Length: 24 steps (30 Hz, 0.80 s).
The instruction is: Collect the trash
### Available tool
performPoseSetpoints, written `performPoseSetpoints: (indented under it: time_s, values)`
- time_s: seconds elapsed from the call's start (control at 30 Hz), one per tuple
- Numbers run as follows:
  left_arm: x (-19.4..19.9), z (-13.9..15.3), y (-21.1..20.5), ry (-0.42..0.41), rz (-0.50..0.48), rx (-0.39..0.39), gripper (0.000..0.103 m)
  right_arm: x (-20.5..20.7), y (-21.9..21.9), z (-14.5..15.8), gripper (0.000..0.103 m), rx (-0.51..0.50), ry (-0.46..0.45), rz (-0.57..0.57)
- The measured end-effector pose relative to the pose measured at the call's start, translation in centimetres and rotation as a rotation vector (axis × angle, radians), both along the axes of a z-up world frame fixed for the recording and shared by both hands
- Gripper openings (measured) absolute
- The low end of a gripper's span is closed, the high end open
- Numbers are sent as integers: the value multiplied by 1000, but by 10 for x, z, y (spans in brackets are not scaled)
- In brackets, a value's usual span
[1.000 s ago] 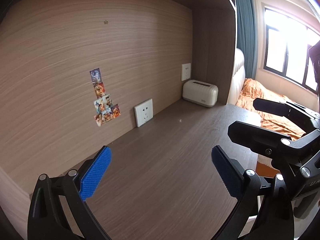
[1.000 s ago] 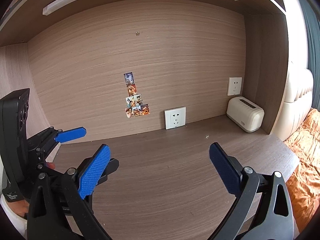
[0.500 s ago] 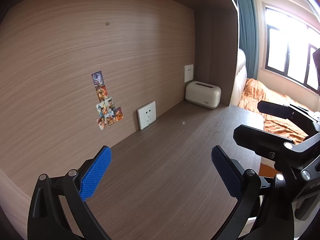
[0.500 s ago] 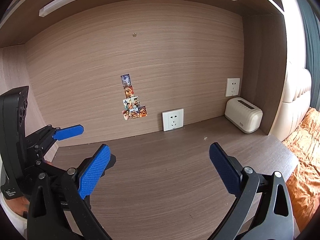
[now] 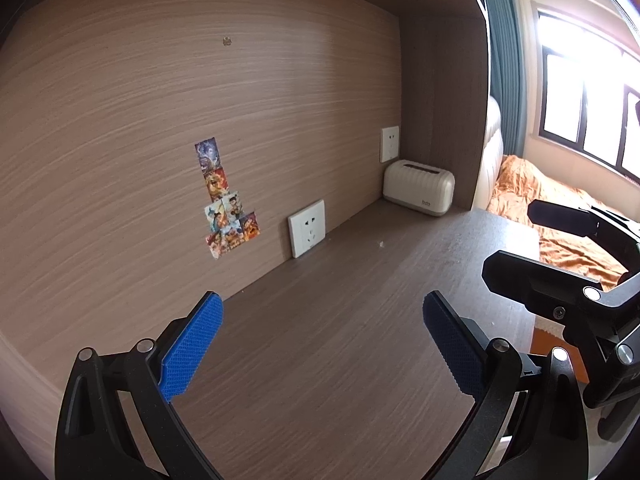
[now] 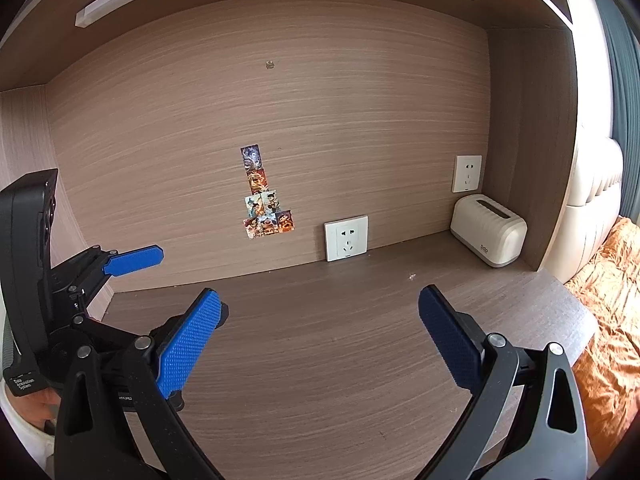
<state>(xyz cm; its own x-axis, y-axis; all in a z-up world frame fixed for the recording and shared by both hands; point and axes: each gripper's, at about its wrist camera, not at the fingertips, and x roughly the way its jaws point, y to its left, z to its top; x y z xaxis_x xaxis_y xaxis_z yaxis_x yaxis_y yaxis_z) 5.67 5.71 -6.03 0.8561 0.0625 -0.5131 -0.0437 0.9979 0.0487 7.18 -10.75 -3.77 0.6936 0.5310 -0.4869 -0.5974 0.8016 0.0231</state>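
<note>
My left gripper (image 5: 322,344) is open and empty, its blue pads wide apart above the dark wooden desk (image 5: 320,340). My right gripper (image 6: 320,340) is open and empty too, over the same desk (image 6: 320,320). The left gripper also shows at the left of the right wrist view (image 6: 160,284), and the right gripper at the right of the left wrist view (image 5: 560,252). A tiny white crumb (image 5: 381,244) lies on the desk near the back wall; it also shows in the right wrist view (image 6: 411,277). No other trash is in view.
A cream toaster-like box (image 5: 418,187) stands in the back right corner (image 6: 488,235). Two white wall sockets (image 6: 346,238) (image 6: 466,173) and picture stickers (image 6: 264,200) are on the wood back wall. A bed with an orange cover (image 5: 552,208) lies past the desk's right edge.
Both wrist views have shifted slightly; the left one has swung a little so the stickers and socket sit further right in frame. Both grippers stay open and empty.
</note>
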Motion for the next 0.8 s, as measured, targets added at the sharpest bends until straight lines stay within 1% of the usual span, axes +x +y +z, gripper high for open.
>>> performPoseSetpoints:
  time_s: [0.2,0.4,0.8]
  values:
    - [5,-1,6,0,8,-10,98,0,5,0,99,-7,-2,0]
    - [8,-4,7,-5,17,16,98,3,10,-3,99,-19,1,-5]
    - [17,-10,21,17,36,2,98,11,22,-8,99,-30,17,-8]
